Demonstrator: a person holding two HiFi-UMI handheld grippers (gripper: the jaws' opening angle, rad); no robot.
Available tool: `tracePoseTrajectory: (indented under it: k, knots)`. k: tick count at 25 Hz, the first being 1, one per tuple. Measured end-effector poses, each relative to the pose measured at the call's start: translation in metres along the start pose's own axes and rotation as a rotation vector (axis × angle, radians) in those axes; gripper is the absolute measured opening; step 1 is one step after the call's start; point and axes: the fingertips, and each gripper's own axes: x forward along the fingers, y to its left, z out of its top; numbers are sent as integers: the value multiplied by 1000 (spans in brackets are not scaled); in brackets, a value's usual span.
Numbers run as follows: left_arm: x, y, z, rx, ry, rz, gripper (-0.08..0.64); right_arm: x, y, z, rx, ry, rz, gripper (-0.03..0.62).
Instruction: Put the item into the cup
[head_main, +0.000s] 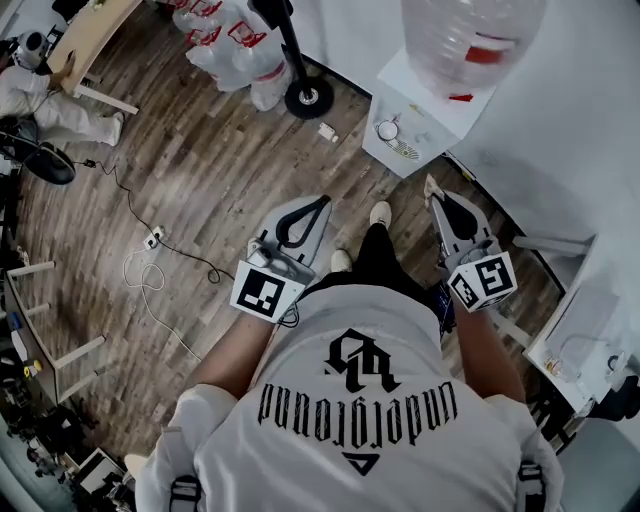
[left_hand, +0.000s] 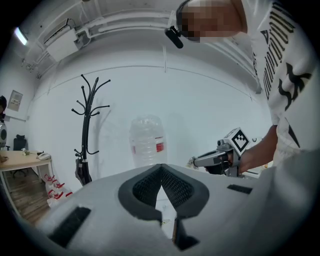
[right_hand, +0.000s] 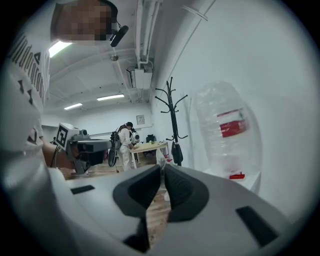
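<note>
Small pale item (head_main: 431, 184) pinched at tips of right gripper (head_main: 435, 198), jaws nearly together. Left gripper (head_main: 324, 202) closed, nothing held. Risk: thin item could be dropped onto floor (head_main: 200, 150) if grip is loosened early, or cup mouth missed. Counted: two grippers, one item, one apparent cup (head_main: 388, 130) on water dispenser (head_main: 440, 112).

The person's bare left forearm (head_main: 238, 358) and right forearm (head_main: 482, 350) reach forward from the waist. The left gripper (head_main: 320, 203) points ahead, fingers pressed together and empty. The right gripper (head_main: 434, 195), well apart from it, pinches a small pale item (head_main: 431, 184) at its fingertips.
</note>
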Motion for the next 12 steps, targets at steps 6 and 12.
tracePoseTrajectory:
  k: [6, 12]
  knots:
    - [56, 32, -37, -25, 76, 28, 8, 59, -45, -53, 40, 85, 8, 35]
    - [119, 56, -97, -64, 151, 7, 8, 118, -82, -118, 75, 178, 18, 37]
